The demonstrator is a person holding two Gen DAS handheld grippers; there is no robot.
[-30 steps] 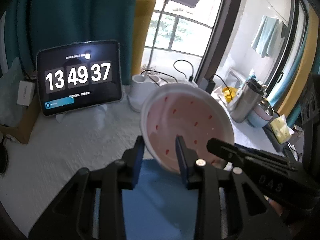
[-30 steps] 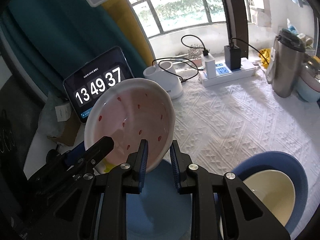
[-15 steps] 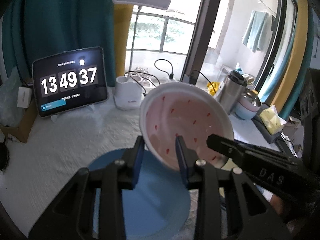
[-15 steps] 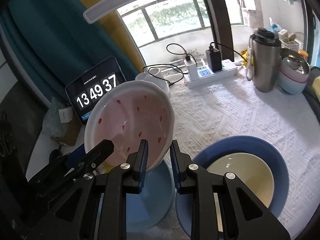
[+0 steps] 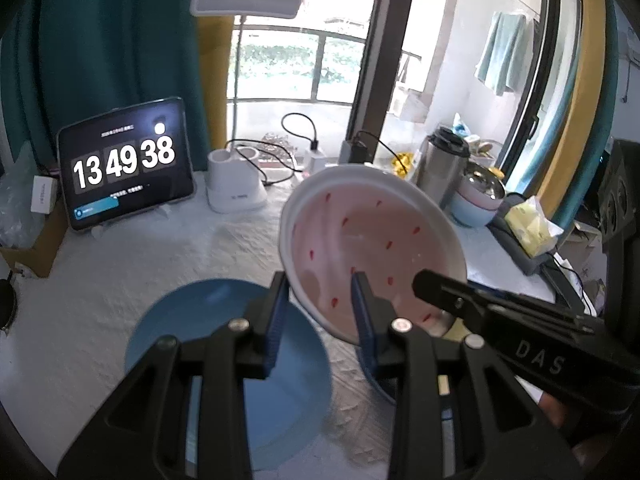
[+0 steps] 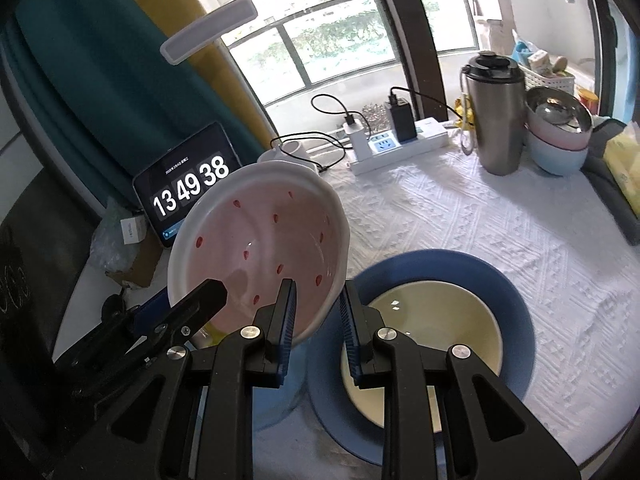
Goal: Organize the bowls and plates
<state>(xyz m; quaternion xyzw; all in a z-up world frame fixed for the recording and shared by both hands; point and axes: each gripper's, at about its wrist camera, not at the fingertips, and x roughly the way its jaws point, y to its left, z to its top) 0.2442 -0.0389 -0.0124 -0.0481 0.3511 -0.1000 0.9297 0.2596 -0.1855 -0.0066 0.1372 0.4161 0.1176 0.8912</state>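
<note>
Here the table [image 6: 460, 216], under a white textured cloth, runs out of both views, its near edge hidden behind the black tool frames. On it, in the right wrist view, a large blue plate [image 6: 516, 308] holds a cream bowl [image 6: 436, 320] that looks empty; the plate's near rim is cut off by the right tool [image 6: 316, 322]. A second blue plate [image 5: 192, 320] lies bare to the left in the left wrist view, its near part covered by the left tool [image 5: 318, 316]. Held above the table between the two plates, tilted with its inside toward the cameras, is the pink bowl [image 5: 372, 240] with a white rim and small red marks, nothing in it. Both tools are clamped on its near rim, one finger inside and one outside the wall: the left tool on the left part of the rim, the right tool on the lower right part. What lies under the bowl is hidden. At the far right stand a steel flask [image 6: 494, 116] and stacked bowls [image 6: 558, 136], pink over pale blue, the top one with a metal lining; its contents are hard to make out. A tablet [image 5: 124, 164] reads 13 49 38.
</note>
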